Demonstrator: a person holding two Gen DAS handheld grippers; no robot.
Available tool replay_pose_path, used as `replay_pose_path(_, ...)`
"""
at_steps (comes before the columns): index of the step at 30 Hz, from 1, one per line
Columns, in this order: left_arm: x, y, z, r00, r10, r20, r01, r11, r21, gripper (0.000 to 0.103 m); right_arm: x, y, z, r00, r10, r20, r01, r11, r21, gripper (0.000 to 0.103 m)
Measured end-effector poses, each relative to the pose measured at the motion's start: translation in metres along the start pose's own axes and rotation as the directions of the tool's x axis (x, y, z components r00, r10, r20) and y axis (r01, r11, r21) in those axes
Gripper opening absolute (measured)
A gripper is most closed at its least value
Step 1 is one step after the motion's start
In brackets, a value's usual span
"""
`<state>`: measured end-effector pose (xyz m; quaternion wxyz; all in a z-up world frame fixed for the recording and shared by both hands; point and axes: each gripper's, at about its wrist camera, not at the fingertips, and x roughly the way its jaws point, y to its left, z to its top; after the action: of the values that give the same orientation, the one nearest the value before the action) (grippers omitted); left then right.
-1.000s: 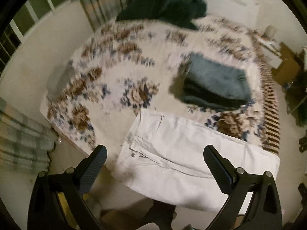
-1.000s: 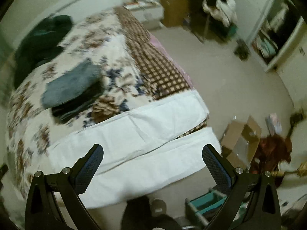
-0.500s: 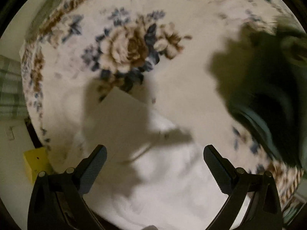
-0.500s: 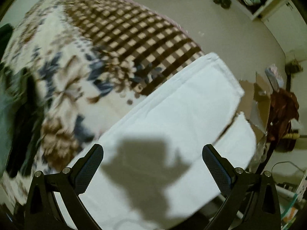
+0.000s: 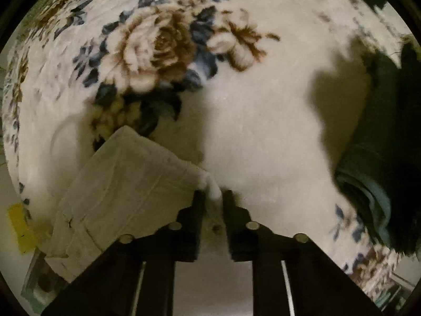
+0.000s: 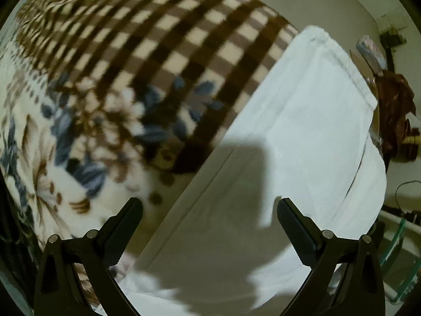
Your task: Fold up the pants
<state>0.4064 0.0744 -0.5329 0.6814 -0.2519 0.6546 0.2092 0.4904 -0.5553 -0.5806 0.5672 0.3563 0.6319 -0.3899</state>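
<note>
On bed (image 5: 263,131) — left claw (image 5: 213,197) pinching white pants (image 5: 126,184)

A home bedroom from where I steer, bed under a floral blanket (image 5: 163,50) with checked border (image 6: 163,42), folded dark clothes (image 5: 381,158) beside it (carpeted floor (image 6: 342,2) past its edge).

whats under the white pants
The white pants lie on the floral blanket, whose brown checked border shows beside the legs. One leg end hangs past the bed edge. What the cloth covers directly beneath cannot be seen.
</note>
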Motion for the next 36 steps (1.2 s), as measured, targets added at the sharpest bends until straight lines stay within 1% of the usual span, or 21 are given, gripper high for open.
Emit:
replay_pose_path(1, -0.004, 0.003, -0.003, 1.000, -0.012, 0.006, 0.012, 1.000, 0.010, 0.010, 0.003, -0.001, 0.001, 1.000, 0.006, -0.004, -0.006, 1.000, 0.003, 0.092)
replay_pose_path(3, -0.017, 0.009, -0.010, 0.998, -0.057, 0.024, 0.056, 0.998, 0.021, 0.009, 0.007, -0.003, 0.004, 1.000, 0.004, -0.003, -0.004, 1.000, -0.008, 0.078)
replay_pose_path(4, -0.024, 0.015, -0.013, 0.997, -0.072, 0.026, 0.072, 0.997, 0.024, 0.009, 0.007, -0.004, 0.004, 1.000, 0.007, 0.003, -0.007, 1.000, -0.017, 0.064)
replay_pose_path(5, -0.032, 0.020, -0.017, 0.995, -0.096, 0.035, 0.095, 0.995, 0.023, 0.009, 0.006, -0.006, 0.006, 1.000, 0.005, 0.007, -0.005, 1.000, -0.025, 0.045)
replay_pose_path(6, -0.039, 0.026, -0.022, 0.992, -0.119, 0.043, 0.118, 0.993, 0.018, 0.009, 0.004, -0.007, 0.005, 1.000, 0.005, 0.012, -0.005, 0.999, -0.033, 0.021)
replay_pose_path(7, -0.045, 0.031, -0.027, 0.990, -0.134, 0.047, 0.133, 0.991, 0.019, 0.009, 0.002, -0.010, 0.006, 1.000, 0.022, 0.020, -0.021, 0.999, -0.038, 0.010)
replay_pose_path(8, -0.049, 0.039, -0.030, 0.988, -0.145, 0.052, 0.144, 0.989, 0.019, 0.009, -0.001, -0.014, 0.006, 0.999, 0.035, 0.025, -0.034, 0.999, -0.038, 0.007)
replay_pose_path(12, -0.077, 0.072, -0.051, 0.970, -0.229, 0.085, 0.230, 0.973, -0.008, 0.009, -0.025, -0.035, -0.011, 0.994, 0.083, 0.072, -0.078, 0.995, -0.068, 0.005)
replay_pose_path(13, -0.079, 0.080, -0.046, 0.964, -0.248, 0.092, 0.251, 0.968, -0.015, 0.009, -0.033, -0.042, -0.016, 0.992, 0.095, 0.081, -0.089, 0.993, -0.077, 0.005)
replay_pose_path(14, -0.086, 0.086, -0.050, 0.960, -0.262, 0.103, 0.265, 0.964, -0.018, 0.009, -0.041, -0.052, -0.022, 0.990, 0.110, 0.088, -0.103, 0.991, -0.089, 0.005)
replay_pose_path(15, -0.097, 0.098, -0.061, 0.952, -0.282, 0.119, 0.287, 0.957, -0.026, 0.009, -0.048, -0.062, -0.028, 0.988, 0.125, 0.091, -0.116, 0.989, -0.095, 0.005)
replay_pose_path(17, -0.112, 0.113, -0.076, 0.940, -0.311, 0.142, 0.319, 0.947, -0.037, 0.009, -0.058, -0.087, -0.038, 0.984, 0.153, 0.090, -0.144, 0.984, -0.102, 0.004)
replay_pose_path(20, -0.118, 0.128, -0.093, 0.927, -0.337, 0.164, 0.350, 0.935, -0.062, 0.009, -0.069, -0.132, -0.055, 0.977, 0.193, 0.088, -0.181, 0.975, -0.131, 0.004)
replay_pose_path(21, -0.122, 0.144, -0.108, 0.923, -0.342, 0.175, 0.359, 0.930, -0.076, 0.009, -0.075, -0.142, -0.061, 0.976, 0.201, 0.089, -0.187, 0.971, -0.147, 0.004)
replay_pose_path(25, -0.111, 0.180, -0.151, 0.928, -0.323, 0.185, 0.346, 0.931, -0.113, 0.009, -0.073, -0.205, -0.095, 0.974, 0.211, 0.077, -0.193, 0.961, -0.198, 0.004)
replay_pose_path(28, -0.086, 0.210, -0.184, 0.943, -0.291, 0.164, 0.317, 0.934, -0.167, 0.009, -0.068, -0.249, -0.122, 0.979, 0.198, 0.055, -0.182, 0.959, -0.218, 0.004)
replay_pose_path(30, -0.060, 0.228, -0.203, 0.955, -0.262, 0.141, 0.287, 0.938, -0.197, 0.009, -0.063, -0.264, -0.145, 0.982, 0.186, 0.035, -0.174, 0.960, -0.221, 0.004)
replay_pose_path(32, -0.036, 0.241, -0.216, 0.962, -0.247, 0.117, 0.268, 0.936, -0.227, 0.009, -0.047, -0.281, -0.156, 0.985, 0.172, 0.023, -0.162, 0.959, -0.231, 0.004)
replay_pose_path(34, -0.017, 0.249, -0.225, 0.966, -0.240, 0.094, 0.257, 0.933, -0.254, 0.009, -0.026, -0.295, -0.166, 0.989, 0.150, 0.014, -0.142, 0.957, -0.252, 0.004)
replay_pose_path(35, -0.009, 0.253, -0.230, 0.966, -0.243, 0.085, 0.257, 0.930, -0.263, 0.009, -0.016, -0.292, -0.170, 0.991, 0.137, 0.005, -0.132, 0.960, -0.249, 0.004)
replay_pose_path(36, -0.004, 0.256, -0.232, 0.966, -0.245, 0.085, 0.259, 0.929, -0.265, 0.010, 0.000, -0.302, -0.171, 0.992, 0.125, -0.022, -0.127, 0.962, -0.244, 0.004)
